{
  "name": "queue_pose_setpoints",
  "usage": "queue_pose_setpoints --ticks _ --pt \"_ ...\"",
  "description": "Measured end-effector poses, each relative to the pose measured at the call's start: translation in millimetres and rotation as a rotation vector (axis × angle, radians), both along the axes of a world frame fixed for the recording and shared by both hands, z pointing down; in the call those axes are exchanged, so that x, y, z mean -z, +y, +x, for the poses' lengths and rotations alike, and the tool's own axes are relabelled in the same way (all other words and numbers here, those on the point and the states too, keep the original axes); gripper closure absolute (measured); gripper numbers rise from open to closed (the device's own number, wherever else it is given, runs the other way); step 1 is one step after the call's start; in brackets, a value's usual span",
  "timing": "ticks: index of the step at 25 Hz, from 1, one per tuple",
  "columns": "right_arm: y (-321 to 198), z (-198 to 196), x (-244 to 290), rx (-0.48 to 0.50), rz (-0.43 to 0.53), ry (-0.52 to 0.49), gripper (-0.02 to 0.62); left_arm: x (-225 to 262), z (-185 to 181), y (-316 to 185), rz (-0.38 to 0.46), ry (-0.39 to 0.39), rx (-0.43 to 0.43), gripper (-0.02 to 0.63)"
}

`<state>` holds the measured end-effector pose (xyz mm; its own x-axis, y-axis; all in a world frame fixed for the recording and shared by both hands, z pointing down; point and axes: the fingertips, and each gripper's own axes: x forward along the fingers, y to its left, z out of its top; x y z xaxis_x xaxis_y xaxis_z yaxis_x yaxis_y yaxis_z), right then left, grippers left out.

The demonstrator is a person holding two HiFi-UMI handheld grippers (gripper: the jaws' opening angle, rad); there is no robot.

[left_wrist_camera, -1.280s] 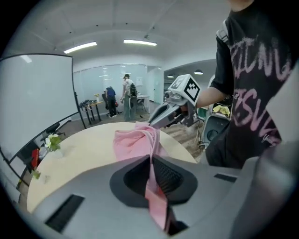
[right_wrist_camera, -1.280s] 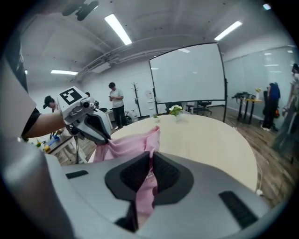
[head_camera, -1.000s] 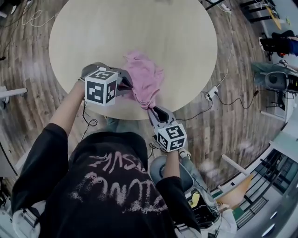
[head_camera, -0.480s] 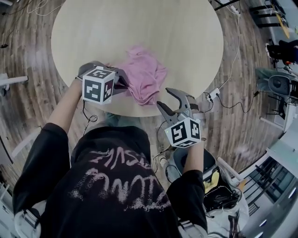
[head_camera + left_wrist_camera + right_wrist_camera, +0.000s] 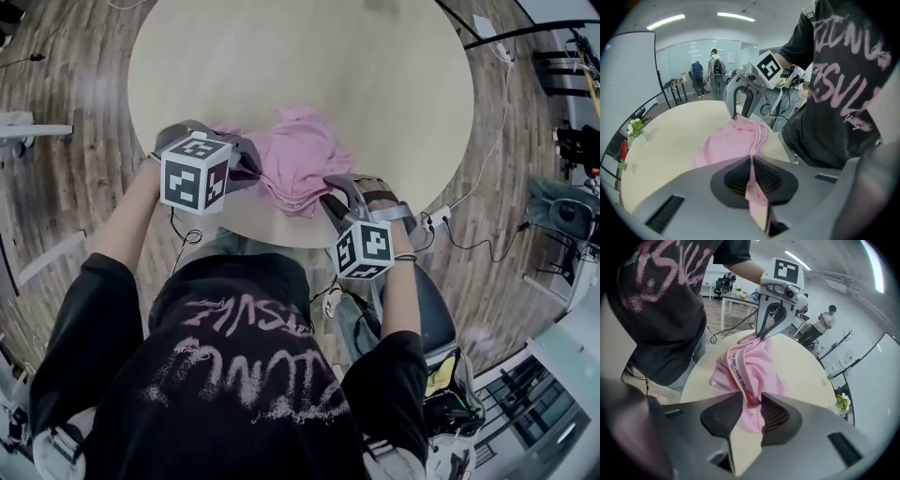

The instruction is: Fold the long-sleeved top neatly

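A pink long-sleeved top (image 5: 305, 155) lies bunched near the front edge of the round beige table (image 5: 375, 75). My left gripper (image 5: 253, 167) is at its left side, shut on a thin fold of pink cloth (image 5: 751, 168) that runs between the pads. My right gripper (image 5: 336, 190) is at the top's near right edge. Its jaws have just been closing, and a striped hem (image 5: 743, 380) sits between them, but the pads still stand apart. Each gripper view shows the other gripper across the top (image 5: 750, 362).
The table's front edge runs just under both grippers, and my torso is close behind it. Cables and a power strip (image 5: 436, 217) lie on the wooden floor at the right. People (image 5: 697, 77) stand at desks far behind.
The right gripper let go of the top's hanging edge, swung out to the right with jaws wide, rolled over and came back to the top's near right edge. The left gripper kept its hold.
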<state>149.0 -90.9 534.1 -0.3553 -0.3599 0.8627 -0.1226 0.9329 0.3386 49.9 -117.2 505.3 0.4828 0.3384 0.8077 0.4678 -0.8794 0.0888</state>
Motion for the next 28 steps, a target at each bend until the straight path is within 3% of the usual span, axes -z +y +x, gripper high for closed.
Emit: queue_pose_setpoints --ticks 3,8,14,18,23,28 --pt "-13 -1 7 -0.031 0.007 -0.047 0.560 8 -8 -13 0.023 -0.010 0.041 0.577" --pt "-34 5 37 -0.134 0.038 -0.137 0.568 33 -22 -34 0.100 -0.003 0.134 0.577" --pt "-37 -15 142 -0.316 0.157 -0.255 0.569 103 -53 -34 0.223 0.089 0.175 0.577" --pt "-19 -34 189 -0.406 0.290 -0.268 0.571 127 -64 -26 0.342 0.170 0.112 0.577" --pt "45 -70 256 -0.472 0.397 -0.328 0.572 177 -91 11 0.381 0.295 0.041 0.577" --pt "101 -72 339 -0.528 0.570 -0.334 0.572 257 -75 32 0.463 0.463 -0.056 0.577"
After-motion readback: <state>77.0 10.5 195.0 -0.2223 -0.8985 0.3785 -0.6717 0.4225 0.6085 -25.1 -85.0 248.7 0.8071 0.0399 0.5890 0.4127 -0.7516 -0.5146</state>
